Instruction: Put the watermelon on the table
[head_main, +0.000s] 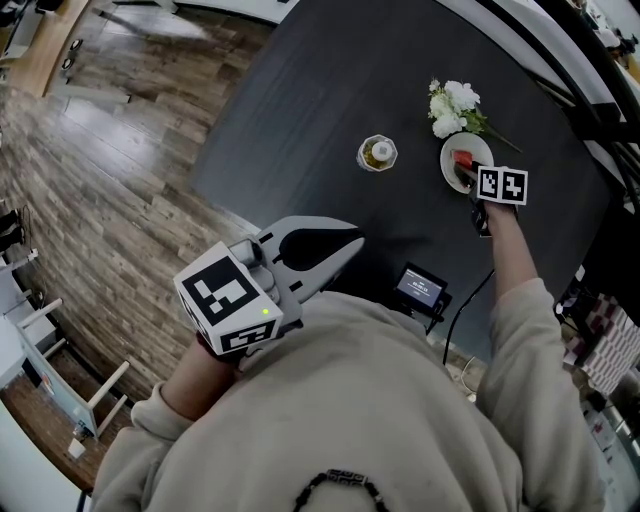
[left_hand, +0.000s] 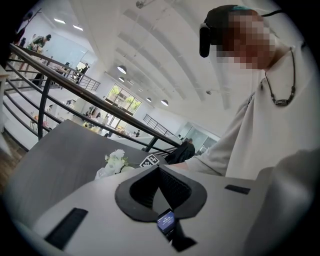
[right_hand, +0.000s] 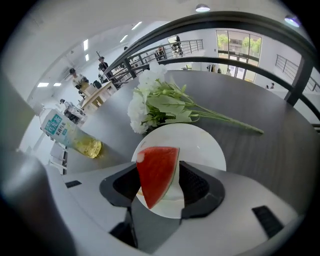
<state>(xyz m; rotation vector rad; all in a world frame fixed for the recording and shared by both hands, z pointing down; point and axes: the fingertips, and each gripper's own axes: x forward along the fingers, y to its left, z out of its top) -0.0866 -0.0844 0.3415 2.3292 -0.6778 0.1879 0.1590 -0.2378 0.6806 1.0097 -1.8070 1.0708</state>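
1. Our left gripper (head_main: 352, 242) is near our chest, by the near edge of the table (head_main: 300, 120). Its jaws are pressed together with nothing in them.
2. Further right stand a bottle (head_main: 378, 153) and then white flowers (head_main: 452, 108).
3. The watermelon (right_hand: 156, 172) is a small red wedge with a pale rind. It sits on the white plate (head_main: 452, 150) just beside the flowers. We think it is light, soft, wet and slippery, so a hard squeeze could crush it.
4. Our right gripper (right_hand: 159, 175) points down over the plate. Its jaws are spread with the wedge between them, not squeezed. We think one pad should go on the firm rind and the other on the red edge across from it.
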